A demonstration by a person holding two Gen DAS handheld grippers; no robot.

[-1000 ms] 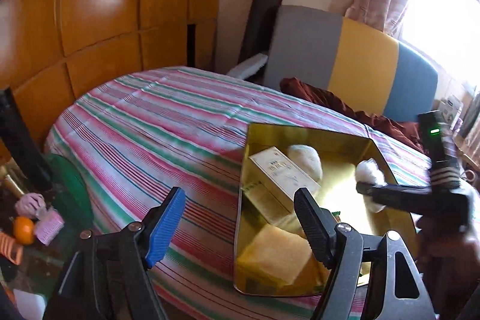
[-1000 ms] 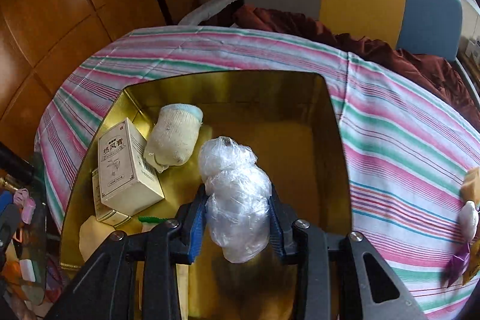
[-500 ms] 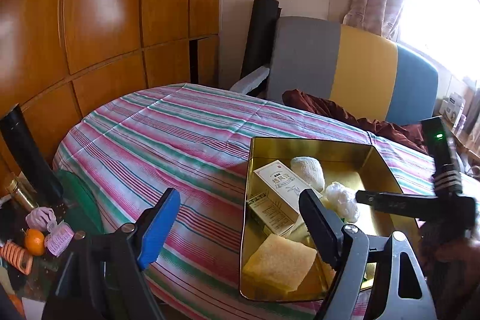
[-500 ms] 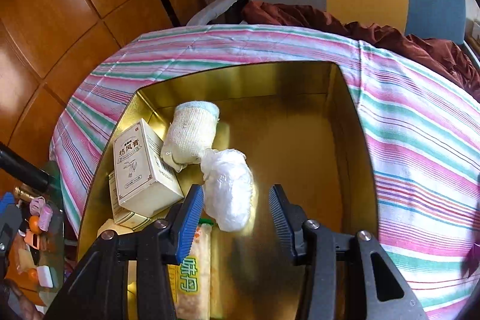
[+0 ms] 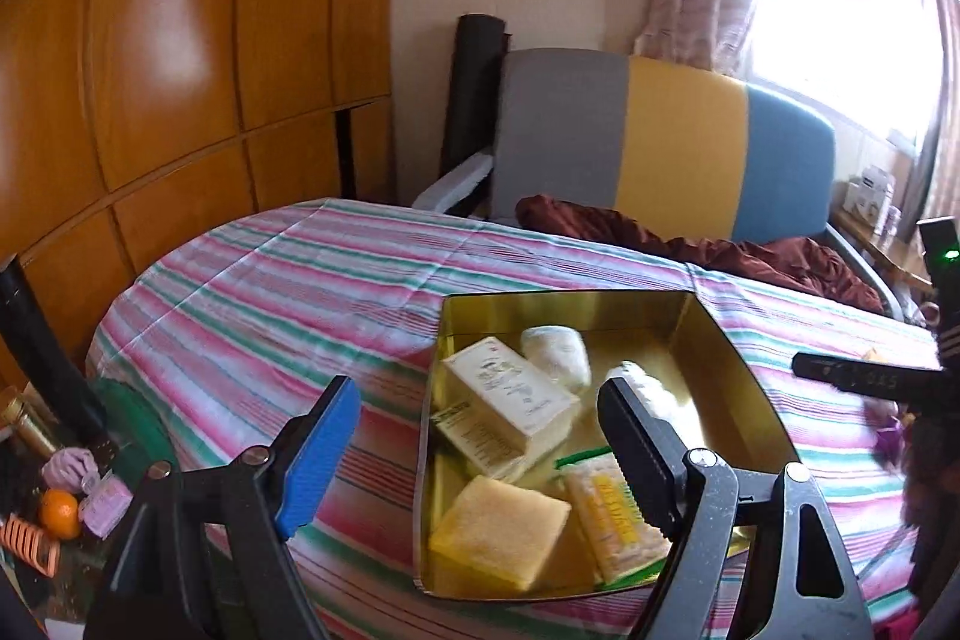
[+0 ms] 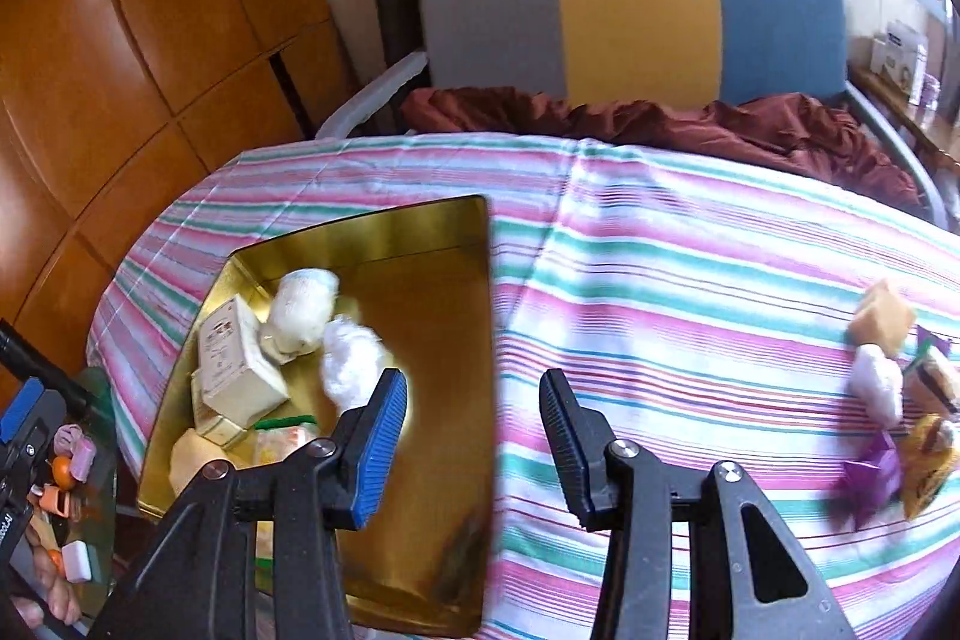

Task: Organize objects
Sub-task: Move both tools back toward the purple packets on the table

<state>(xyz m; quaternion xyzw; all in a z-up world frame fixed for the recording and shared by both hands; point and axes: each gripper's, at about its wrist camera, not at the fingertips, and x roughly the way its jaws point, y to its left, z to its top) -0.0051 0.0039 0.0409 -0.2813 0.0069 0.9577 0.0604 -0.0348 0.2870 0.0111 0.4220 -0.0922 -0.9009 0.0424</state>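
Note:
A gold tin [image 5: 738, 370] [image 6: 420, 232] lies on the striped tablecloth. It holds a cream box [image 5: 510, 394], a white rolled sock [image 6: 300, 310], a yellow sponge [image 5: 501, 532], a cracker packet [image 5: 612, 514] and a plastic-wrapped white bundle [image 6: 354, 364]. My right gripper [image 6: 471, 382] hangs open and empty over the tin's right wall, with the bundle lying free to the left of its blue pad. My left gripper [image 5: 474, 400] stands wide open and empty at the tin's near left side. A tan block [image 6: 885, 316], a second white bundle [image 6: 876, 382] and a purple wrapper [image 6: 870, 472] lie far right on the cloth.
A chair [image 5: 660, 142] with a grey, yellow and blue back stands behind the table, with a maroon cloth [image 6: 660, 118] draped on it. Wooden panelling [image 5: 180, 40] fills the left. A low glass side table [image 6: 66, 466] with small clutter sits at the near left.
The right gripper opened and let the plastic bundle drop into the tin, then drew back up and to the right. The left gripper rose slightly and opened a little wider.

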